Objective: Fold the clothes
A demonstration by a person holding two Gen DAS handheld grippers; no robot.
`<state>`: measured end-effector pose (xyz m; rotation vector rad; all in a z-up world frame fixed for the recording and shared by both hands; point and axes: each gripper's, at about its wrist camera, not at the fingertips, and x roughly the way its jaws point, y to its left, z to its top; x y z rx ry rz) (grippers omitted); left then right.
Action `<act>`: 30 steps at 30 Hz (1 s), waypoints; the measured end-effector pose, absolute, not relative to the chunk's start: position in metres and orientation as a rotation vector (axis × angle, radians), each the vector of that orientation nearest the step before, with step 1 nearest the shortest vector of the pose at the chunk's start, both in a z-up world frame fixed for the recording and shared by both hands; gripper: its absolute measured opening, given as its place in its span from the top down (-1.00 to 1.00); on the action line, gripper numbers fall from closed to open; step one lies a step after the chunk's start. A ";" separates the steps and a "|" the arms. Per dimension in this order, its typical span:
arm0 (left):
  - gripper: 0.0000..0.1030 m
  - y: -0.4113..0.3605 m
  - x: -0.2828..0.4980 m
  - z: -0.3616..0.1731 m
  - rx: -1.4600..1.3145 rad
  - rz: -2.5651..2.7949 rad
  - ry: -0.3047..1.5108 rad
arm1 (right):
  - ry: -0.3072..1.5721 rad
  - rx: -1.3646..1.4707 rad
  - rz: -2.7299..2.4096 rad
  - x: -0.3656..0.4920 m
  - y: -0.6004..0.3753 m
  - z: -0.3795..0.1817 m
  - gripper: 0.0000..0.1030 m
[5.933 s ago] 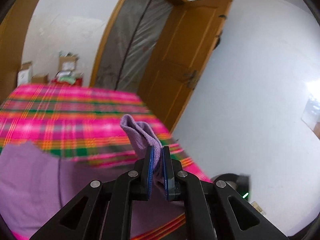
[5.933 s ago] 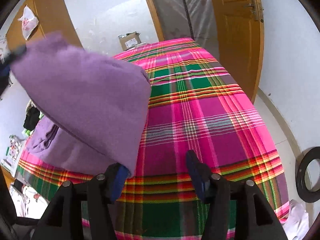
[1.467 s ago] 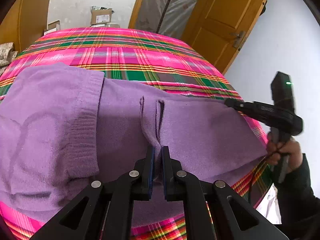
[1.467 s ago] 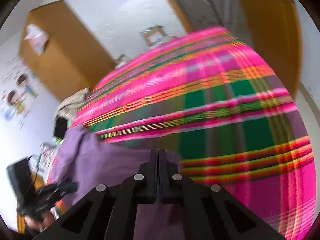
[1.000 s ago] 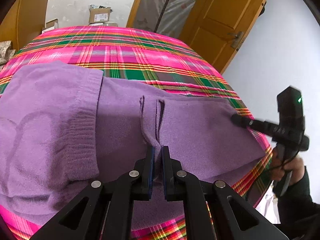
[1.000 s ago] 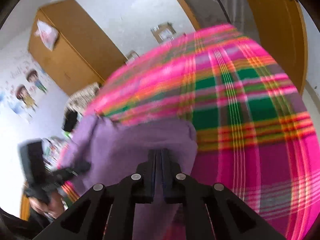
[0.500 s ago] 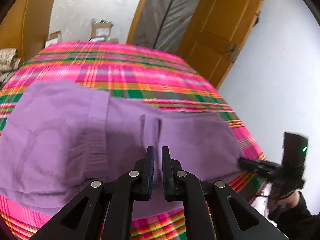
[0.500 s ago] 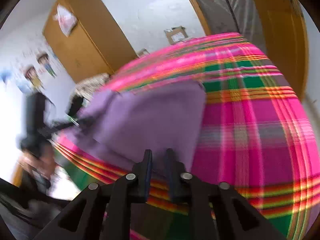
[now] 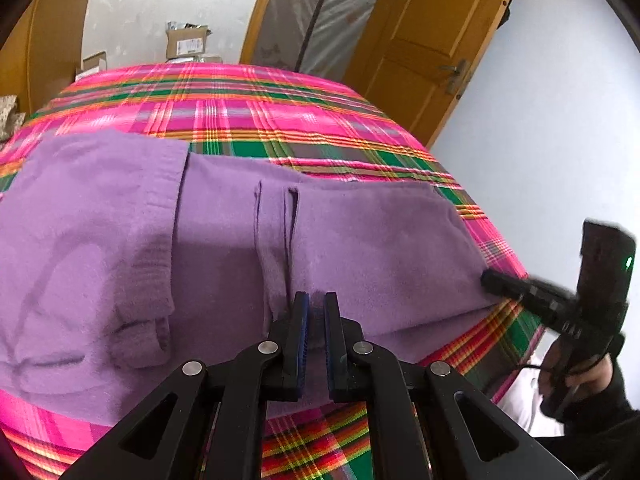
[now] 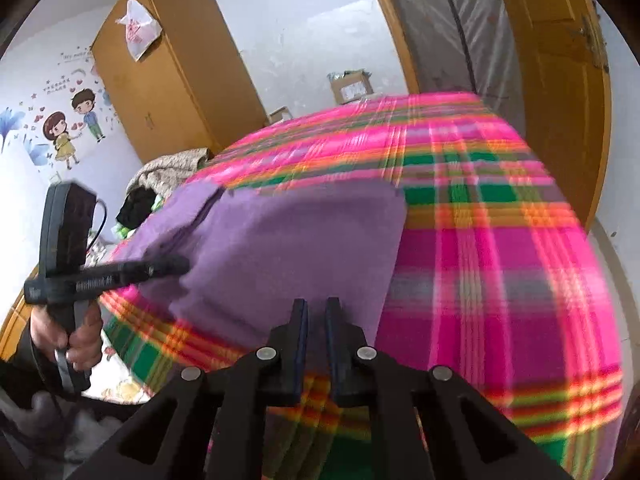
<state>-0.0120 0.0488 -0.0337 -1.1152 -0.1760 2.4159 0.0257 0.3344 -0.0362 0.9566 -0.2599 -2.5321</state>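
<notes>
1. The left black two-finger gripper [image 9: 314, 309] is sitting with its blue-padded jaws a narrow gap apart, holding nothing, hovering over the near edge of the purple fleece garment [image 9: 224, 248].
2. The garment is lying folded on the pink, green and orange plaid bedspread [image 9: 240, 116], with a ribbed cuff at 9 o'clock.
3. The right black two-finger gripper [image 10: 316, 312] is likewise showing a narrow gap, empty, at the garment's [image 10: 288, 240] near edge.
4. The left view is showing the other gripper [image 9: 532, 292] at 3 o'clock, its tip by the garment's corner.
5. Only the right view is showing the wooden wardrobe [image 10: 168, 80], at 11 o'clock, and the cartoon wall stickers [image 10: 72, 120], at 10 o'clock.
</notes>
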 end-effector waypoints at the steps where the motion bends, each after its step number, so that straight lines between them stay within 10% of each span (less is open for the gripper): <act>1: 0.86 0.049 -0.013 -0.032 -1.108 2.421 -0.176 | -0.271 0.954 -2.542 0.020 0.335 -0.032 0.73; 30: 0.85 0.054 -0.026 -0.028 -1.096 2.467 -0.143 | -0.345 1.120 -2.562 -0.029 0.325 -0.033 0.89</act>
